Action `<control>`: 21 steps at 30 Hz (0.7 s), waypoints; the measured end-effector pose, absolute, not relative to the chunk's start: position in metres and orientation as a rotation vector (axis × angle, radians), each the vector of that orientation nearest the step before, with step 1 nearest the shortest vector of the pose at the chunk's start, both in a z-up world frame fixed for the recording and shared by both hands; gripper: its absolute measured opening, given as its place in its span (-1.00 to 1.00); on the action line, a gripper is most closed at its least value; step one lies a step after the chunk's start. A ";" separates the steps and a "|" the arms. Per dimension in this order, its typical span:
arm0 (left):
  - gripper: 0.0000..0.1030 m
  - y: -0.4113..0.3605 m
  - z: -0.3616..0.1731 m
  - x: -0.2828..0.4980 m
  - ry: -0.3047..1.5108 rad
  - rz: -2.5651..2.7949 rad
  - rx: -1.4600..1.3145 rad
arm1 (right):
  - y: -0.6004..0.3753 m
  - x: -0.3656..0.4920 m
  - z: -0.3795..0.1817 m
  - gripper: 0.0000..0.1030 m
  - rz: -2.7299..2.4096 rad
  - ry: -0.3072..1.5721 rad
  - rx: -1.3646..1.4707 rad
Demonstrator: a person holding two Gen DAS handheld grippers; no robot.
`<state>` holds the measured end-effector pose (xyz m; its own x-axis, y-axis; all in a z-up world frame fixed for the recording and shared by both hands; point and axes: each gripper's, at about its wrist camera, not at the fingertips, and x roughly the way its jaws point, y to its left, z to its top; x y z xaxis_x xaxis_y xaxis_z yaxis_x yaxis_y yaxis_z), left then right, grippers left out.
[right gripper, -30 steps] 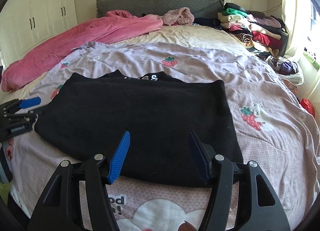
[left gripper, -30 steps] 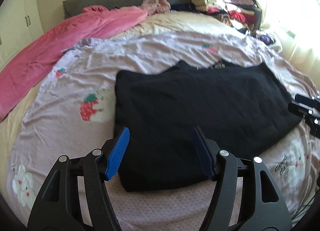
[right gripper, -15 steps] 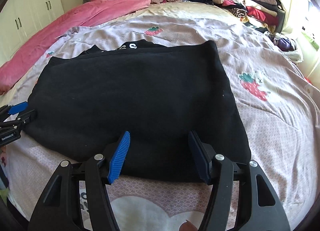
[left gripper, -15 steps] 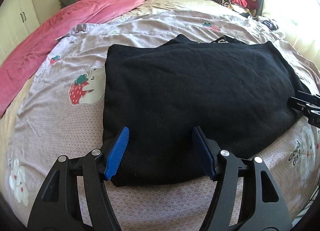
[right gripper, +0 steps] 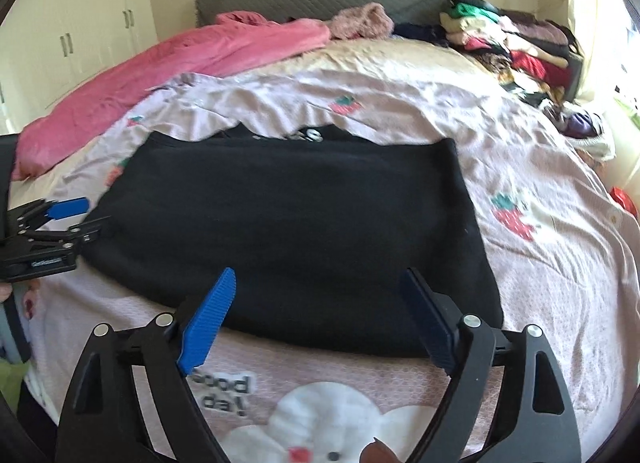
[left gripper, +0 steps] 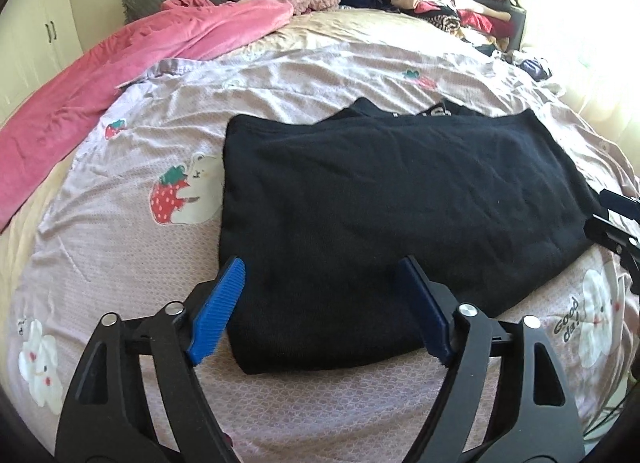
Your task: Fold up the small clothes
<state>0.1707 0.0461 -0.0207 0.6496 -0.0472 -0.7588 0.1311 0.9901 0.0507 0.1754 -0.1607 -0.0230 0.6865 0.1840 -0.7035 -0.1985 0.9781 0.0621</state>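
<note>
bare bedspread lies open along the bed's near edge and both sides of the black garment; pink blanket and clothes pile crowd the far edge.

The black top is folded into a flat, wide shape. It lies just in front of both sets of jaws, with some white letters peeking out at its far edge.

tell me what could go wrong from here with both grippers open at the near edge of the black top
The black top is thick and already doubled, so the left gripper or right gripper may pinch only the upper layer and the fold could skew. A jaw could also catch the wrinkled lilac sheet underneath.
</note>
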 end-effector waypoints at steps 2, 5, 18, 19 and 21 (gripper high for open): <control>0.49 0.049 -0.016 0.170 0.836 -0.078 0.116 | -0.153 0.173 -0.017 0.69 0.230 0.773 -0.030; 0.62 0.057 -0.009 0.169 0.812 -0.059 0.107 | -0.138 0.170 -0.008 0.70 0.258 0.754 -0.052; 0.79 0.091 0.007 0.172 0.771 0.005 0.061 | -0.063 0.169 0.008 0.81 0.386 0.699 -0.169; 0.80 0.094 0.007 0.172 0.771 0.011 0.059 | -0.059 0.169 0.007 0.81 0.393 0.700 -0.176; 0.81 0.099 0.007 0.174 0.775 0.022 0.053 | -0.046 0.170 0.004 0.81 0.415 0.705 -0.199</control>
